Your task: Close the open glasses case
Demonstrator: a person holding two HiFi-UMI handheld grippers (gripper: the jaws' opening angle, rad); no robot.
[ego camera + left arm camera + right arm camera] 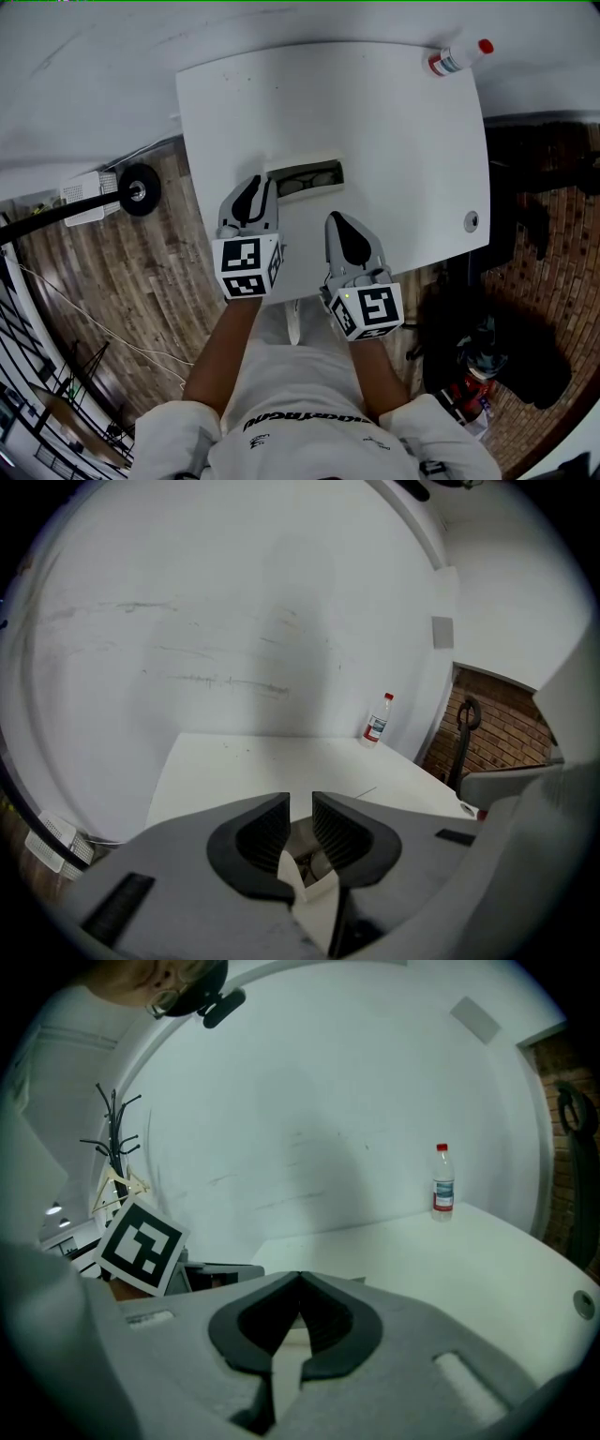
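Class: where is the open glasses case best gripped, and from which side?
Probably the left end of the glasses case, approached from the near side by the left gripper: it lies flat, lengthwise across the table, that end nearest the jaws.

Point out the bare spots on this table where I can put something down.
Widest bare patch: the far half of the table, between the glasses case and the bottle. Also free: the right side between the case and the small round disc. Crowded: the near edge, where the left gripper and right gripper are by the case.
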